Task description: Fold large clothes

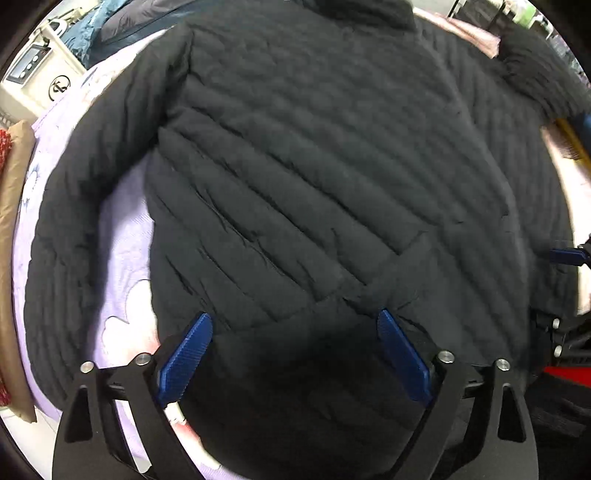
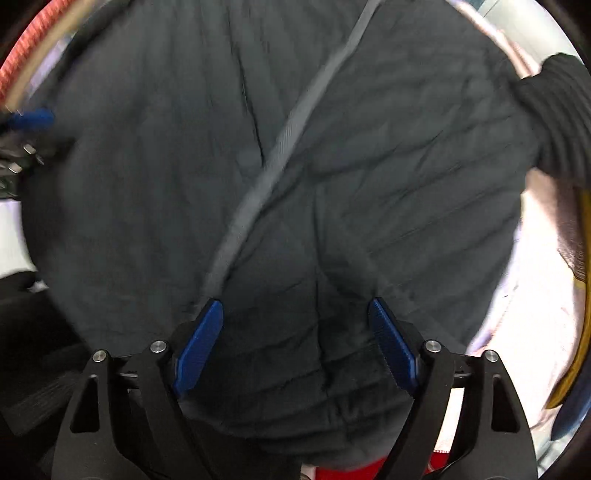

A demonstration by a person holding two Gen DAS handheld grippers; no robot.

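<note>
A large black quilted puffer jacket (image 1: 314, 158) lies spread on a lilac bedspread (image 1: 122, 236), collar at the far side, one sleeve (image 1: 74, 206) down the left. My left gripper (image 1: 295, 321) is open, its blue pads either side of the jacket's near hem. In the right wrist view the jacket (image 2: 388, 177) fills the frame, with a grey zipper strip (image 2: 280, 147) running diagonally. My right gripper (image 2: 295, 310) is open over the jacket's near edge; it also shows at the left view's right edge (image 1: 569, 254). A ribbed cuff (image 2: 561, 118) lies far right.
A white appliance (image 1: 40, 74) and blue fabric (image 1: 103, 26) stand beyond the bed at far left. A tan padded edge (image 1: 11, 221) runs along the left. A yellow-edged item (image 2: 580, 314) lies at the right. Something red (image 2: 369, 469) shows below the jacket's near edge.
</note>
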